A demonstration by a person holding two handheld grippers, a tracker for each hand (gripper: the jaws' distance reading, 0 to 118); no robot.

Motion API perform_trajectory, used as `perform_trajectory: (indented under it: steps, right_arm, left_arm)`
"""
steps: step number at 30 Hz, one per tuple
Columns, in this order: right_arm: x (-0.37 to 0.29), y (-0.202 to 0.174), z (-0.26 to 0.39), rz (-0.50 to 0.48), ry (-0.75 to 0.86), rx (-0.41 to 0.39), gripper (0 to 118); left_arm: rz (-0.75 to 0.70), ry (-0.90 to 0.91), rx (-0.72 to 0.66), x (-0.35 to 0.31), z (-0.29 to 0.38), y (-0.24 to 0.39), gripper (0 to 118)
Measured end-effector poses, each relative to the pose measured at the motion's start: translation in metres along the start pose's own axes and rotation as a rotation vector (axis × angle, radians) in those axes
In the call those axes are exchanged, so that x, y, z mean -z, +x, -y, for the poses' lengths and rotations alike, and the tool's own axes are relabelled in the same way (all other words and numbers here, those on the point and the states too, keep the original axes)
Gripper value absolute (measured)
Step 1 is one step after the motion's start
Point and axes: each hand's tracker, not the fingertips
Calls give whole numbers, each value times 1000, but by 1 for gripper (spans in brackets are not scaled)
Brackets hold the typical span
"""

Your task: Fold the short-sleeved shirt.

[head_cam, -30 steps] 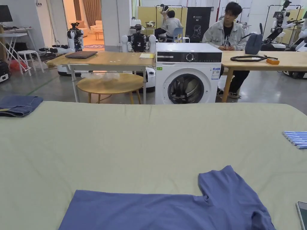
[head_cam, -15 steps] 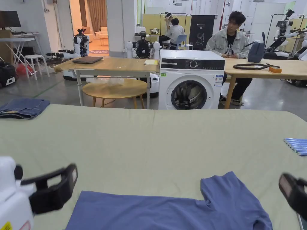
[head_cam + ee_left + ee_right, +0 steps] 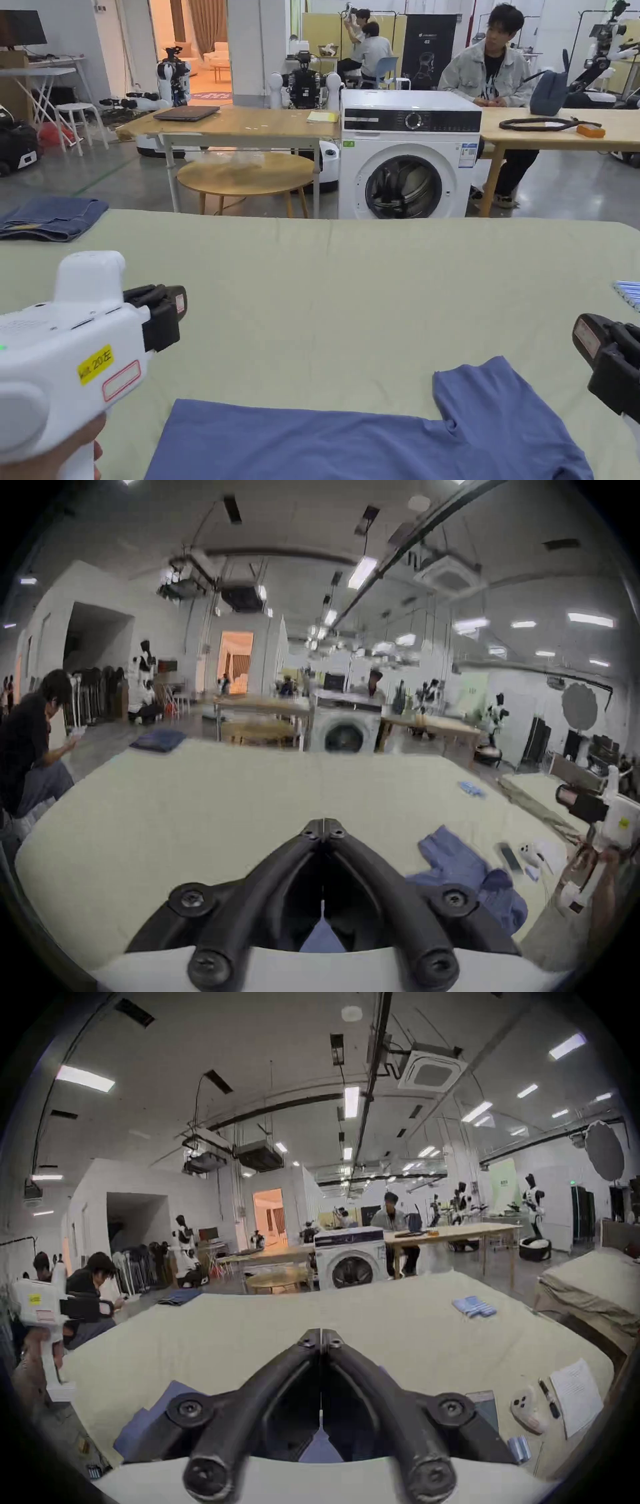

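A blue short-sleeved shirt (image 3: 350, 437) lies flat on the pale green cloth of the table (image 3: 350, 281) at the near edge, one sleeve (image 3: 487, 400) pointing away on the right. My left gripper (image 3: 172, 306) is held up above the table's left side, jaws shut and empty; in its own view the tips (image 3: 323, 823) meet, with the shirt (image 3: 460, 871) to the right. My right gripper (image 3: 590, 340) enters at the right edge, above the table right of the sleeve. Its jaws (image 3: 321, 1333) are shut on nothing, the shirt (image 3: 152, 1421) below.
Folded jeans (image 3: 53, 217) lie at the far left corner, a striped blue cloth (image 3: 628, 292) at the right edge. A phone (image 3: 485, 1407), a controller (image 3: 526, 1411), a pen and paper (image 3: 575, 1394) sit near the right front. A washing machine (image 3: 406, 156) and tables stand beyond.
Both grippers have risen into the head view from below: the left now stands high over the table's left side, the right shows more at the right edge. The shirt lies as before.
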Motion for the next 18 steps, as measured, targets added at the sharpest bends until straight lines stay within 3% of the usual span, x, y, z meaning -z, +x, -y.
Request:
perform_trajectory:
  steps: [2,3,4,5,6,11,13,14,15,18]
  right_arm:
    - [7,3,7,13,-19,6,0]
    - [9,7,9,16,-37,6,0]
    - [12,8,13,19,-50,3,0]
    - [17,8,19,27,-70,-3,0]
    - [21,9,25,31,-89,-6,0]
    - [35,27,43,62,-171,1,0]
    - [43,33,54,77,-212,1,0]
    - [47,36,58,81,-233,1,0]
    - [51,40,61,85,-248,0,0]
    - [65,49,72,104,-321,-9,3]
  left_arm:
    - [-58,-106,10,38,11,-14,0]
    - [-133,-158,26,60,18,-22,8]
    - [-120,-234,19,76,24,-28,39]
    - [-101,-391,-13,100,36,-42,98]
    - [-104,-435,-46,119,49,-50,118]
    - [-179,-570,-143,173,110,-74,113]
    - [-206,-584,-152,187,121,-78,87]
    - [-222,-589,-147,191,128,-77,58]
    - [-240,-588,-124,194,133,-76,47]
    - [-252,-579,-92,194,137,-73,36]
